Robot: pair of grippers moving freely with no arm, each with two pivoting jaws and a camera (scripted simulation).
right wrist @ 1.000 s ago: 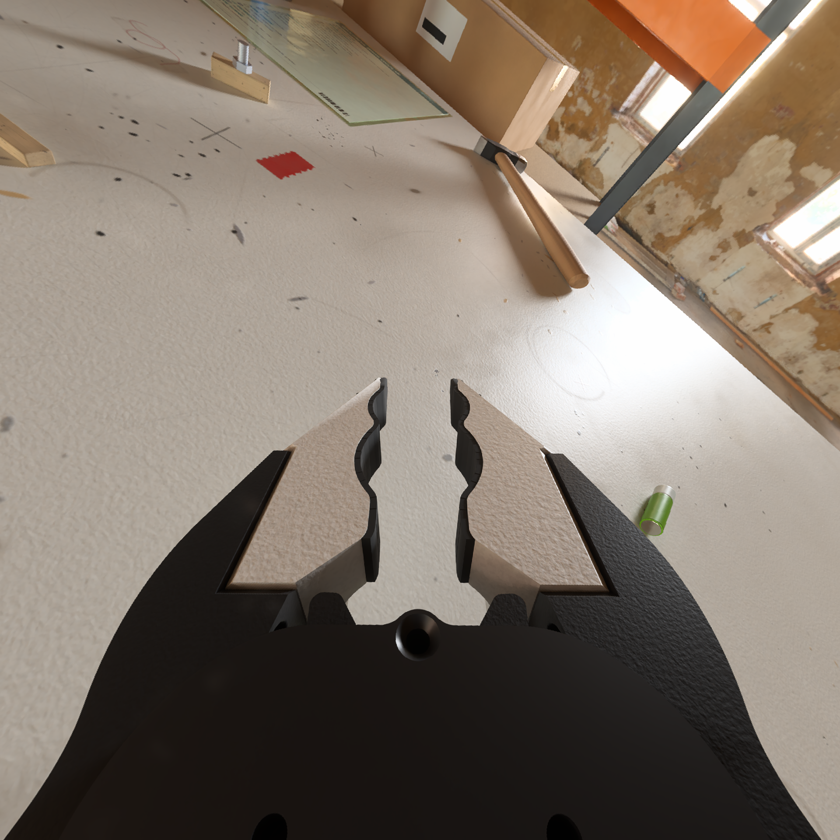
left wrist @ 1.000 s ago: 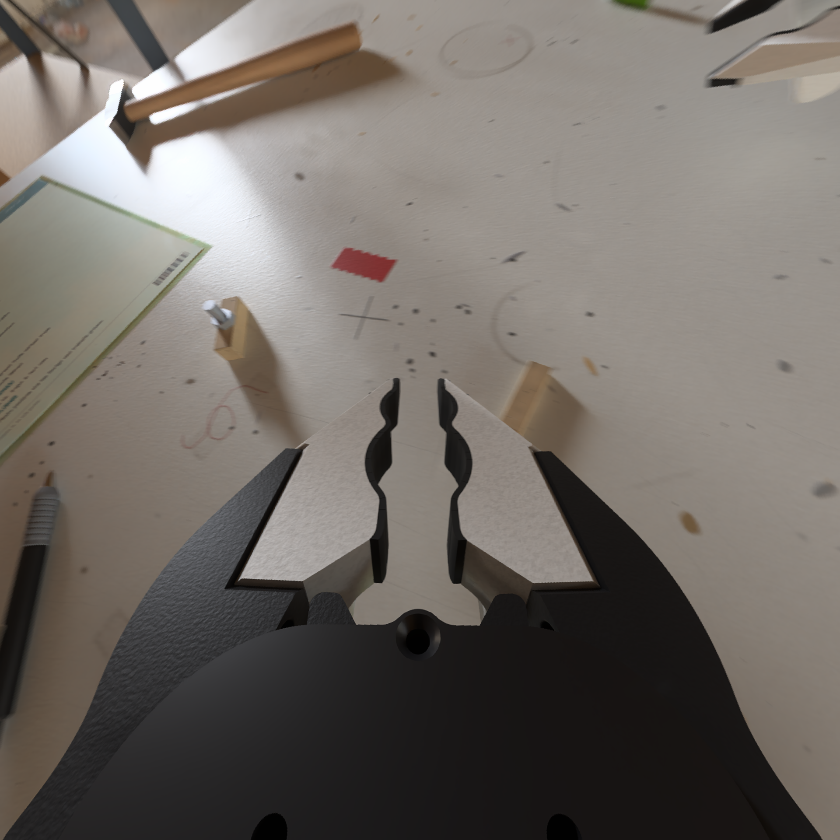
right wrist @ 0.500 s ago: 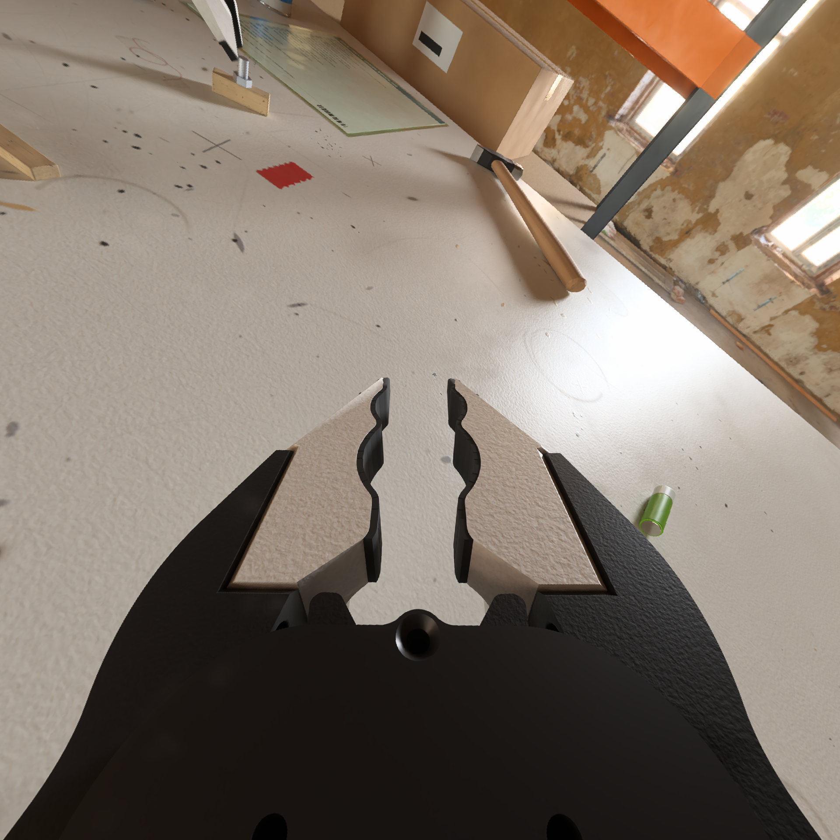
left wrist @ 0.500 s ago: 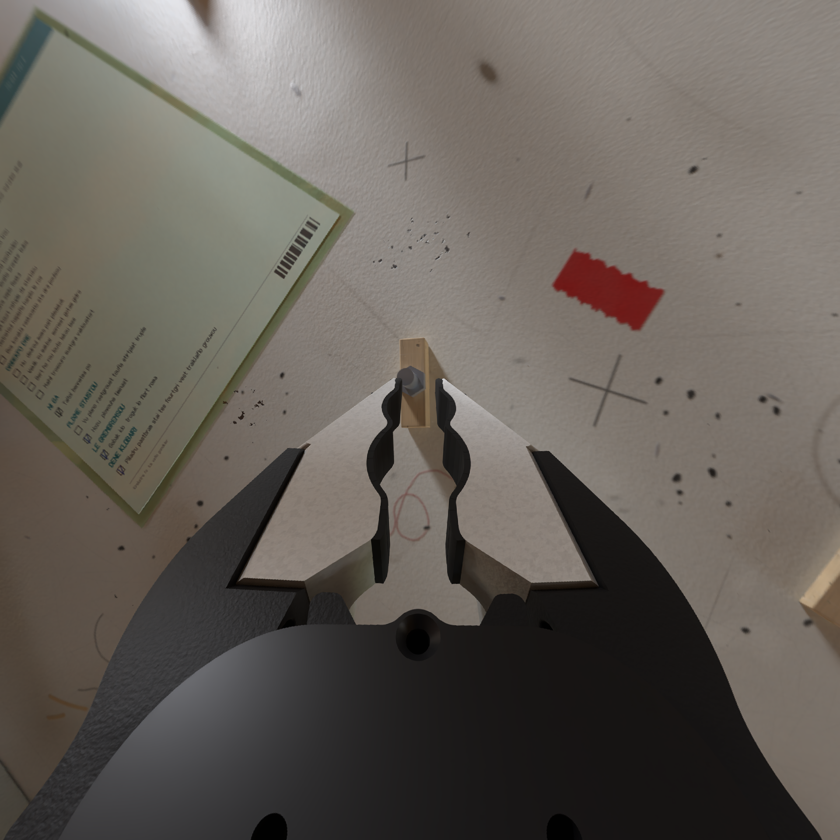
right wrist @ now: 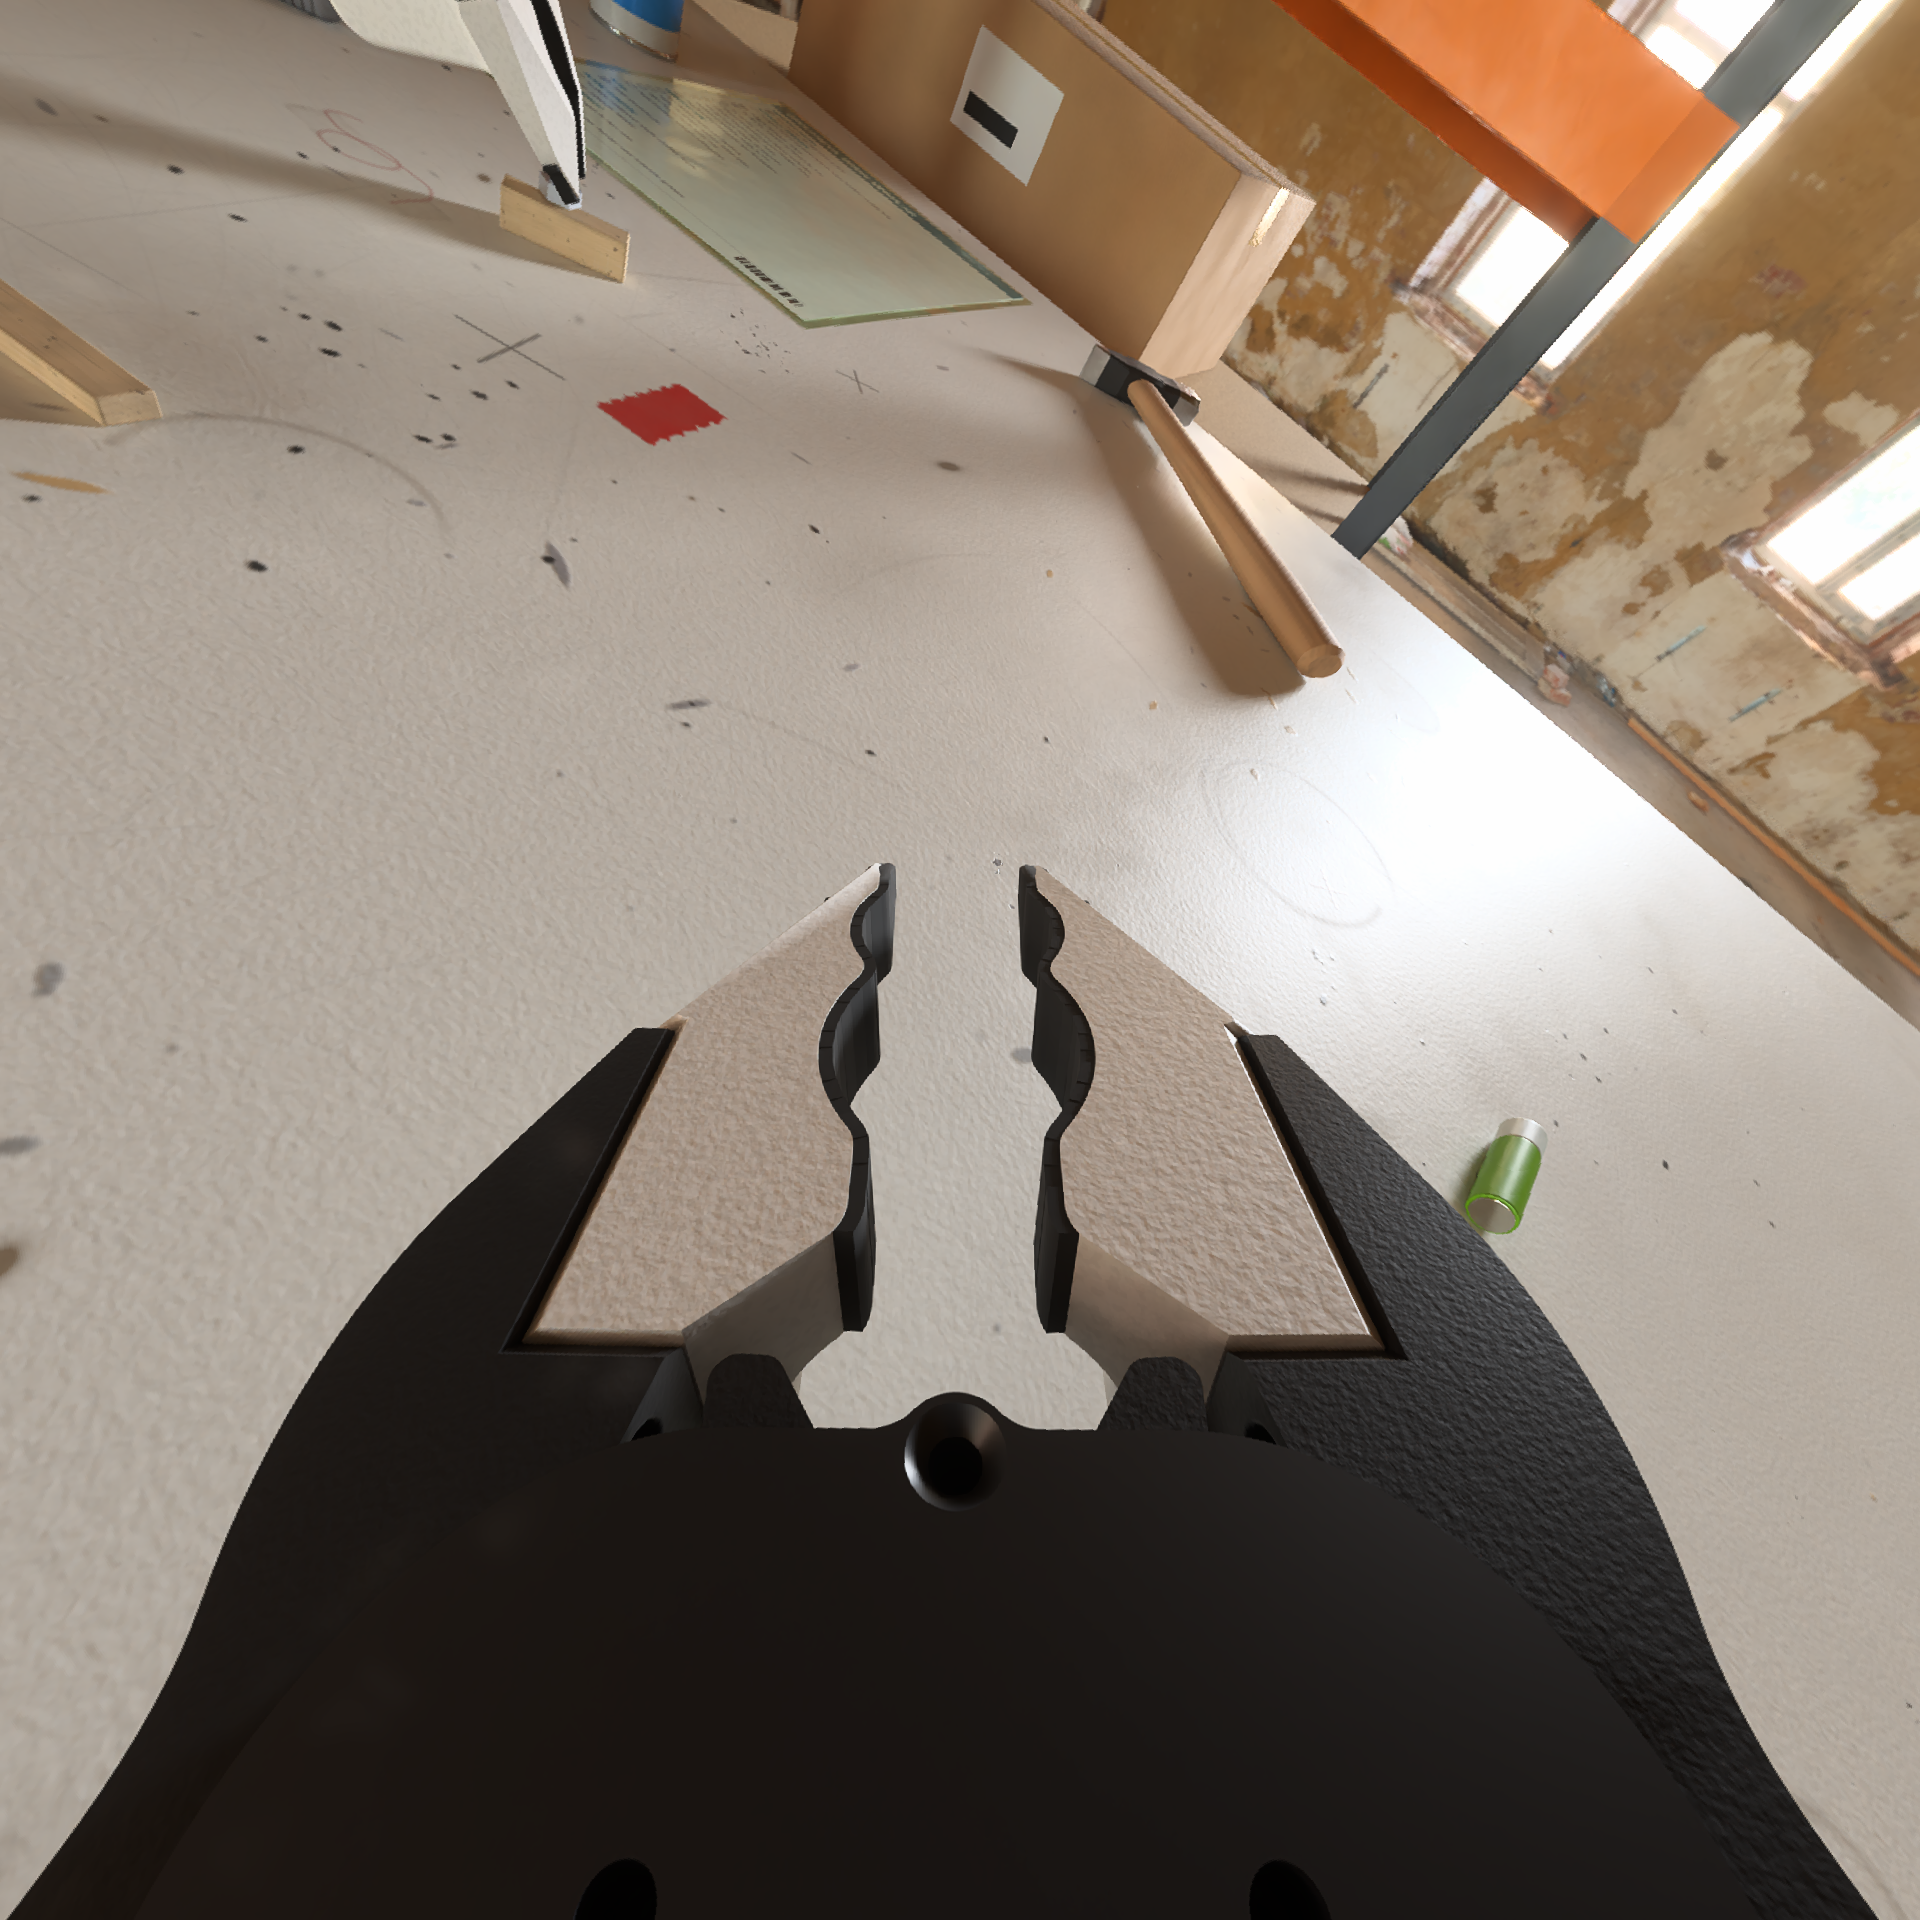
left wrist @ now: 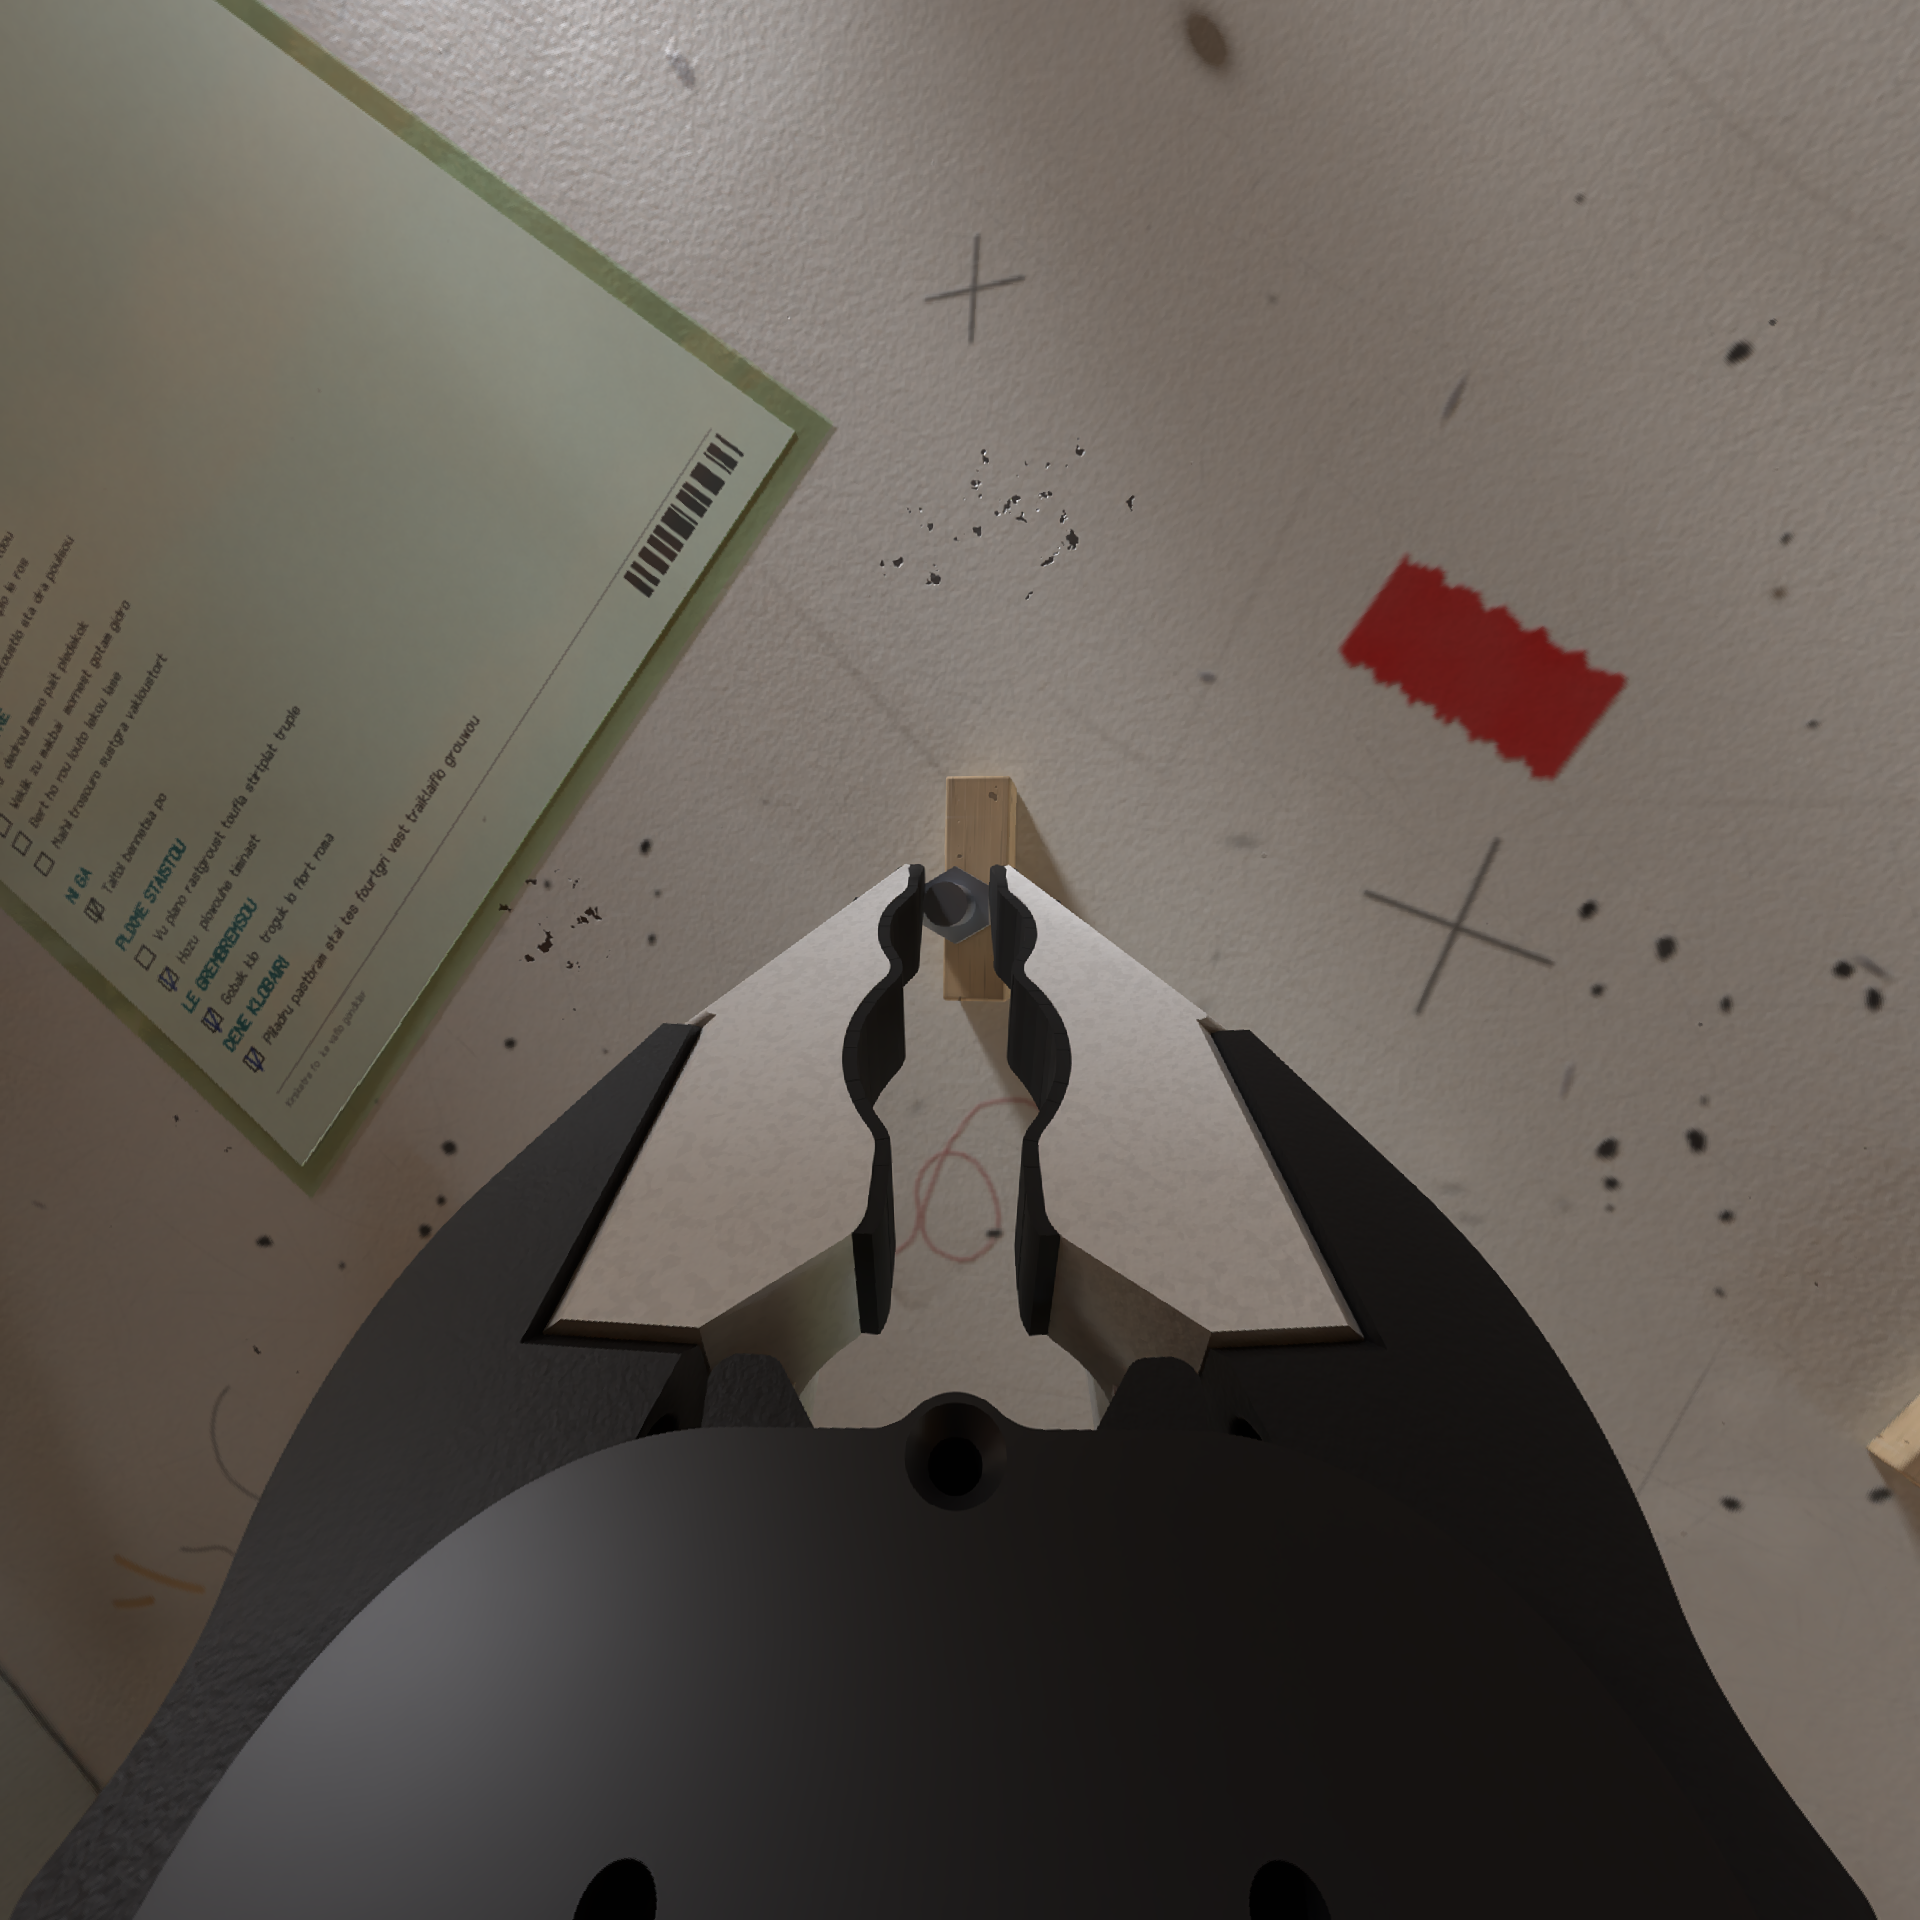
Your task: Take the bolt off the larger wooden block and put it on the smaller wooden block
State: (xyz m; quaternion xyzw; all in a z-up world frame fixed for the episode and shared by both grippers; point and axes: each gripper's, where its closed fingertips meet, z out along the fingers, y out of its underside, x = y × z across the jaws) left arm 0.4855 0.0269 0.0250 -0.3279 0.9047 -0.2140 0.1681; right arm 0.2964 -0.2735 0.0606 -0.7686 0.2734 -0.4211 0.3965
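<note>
In the left wrist view a grey hex-head bolt (left wrist: pixel 954 906) stands on a small pale wooden block (left wrist: pixel 979 831) on the table. My left gripper (left wrist: pixel 956 899) points straight down at it, and its two tips press against either side of the bolt head. A second wooden block (left wrist: pixel 1896 1444) is cut off by the right edge. In the right wrist view my left gripper (right wrist: pixel 540 104) stands over the bolt's block (right wrist: pixel 566 229) at top left, and the second block (right wrist: pixel 73 364) lies at the left edge. My right gripper (right wrist: pixel 956 873) is open and empty above the table.
A green printed sheet (left wrist: pixel 312 520) lies left of the bolt's block and a red tape patch (left wrist: pixel 1481 665) to its right. A hammer (right wrist: pixel 1216 499), a cardboard box (right wrist: pixel 1039 156) and a green cylinder (right wrist: pixel 1507 1174) lie toward the table's right edge.
My left gripper swung over the block, came down around the bolt head, and its fingers narrowed onto it. The right gripper has barely moved.
</note>
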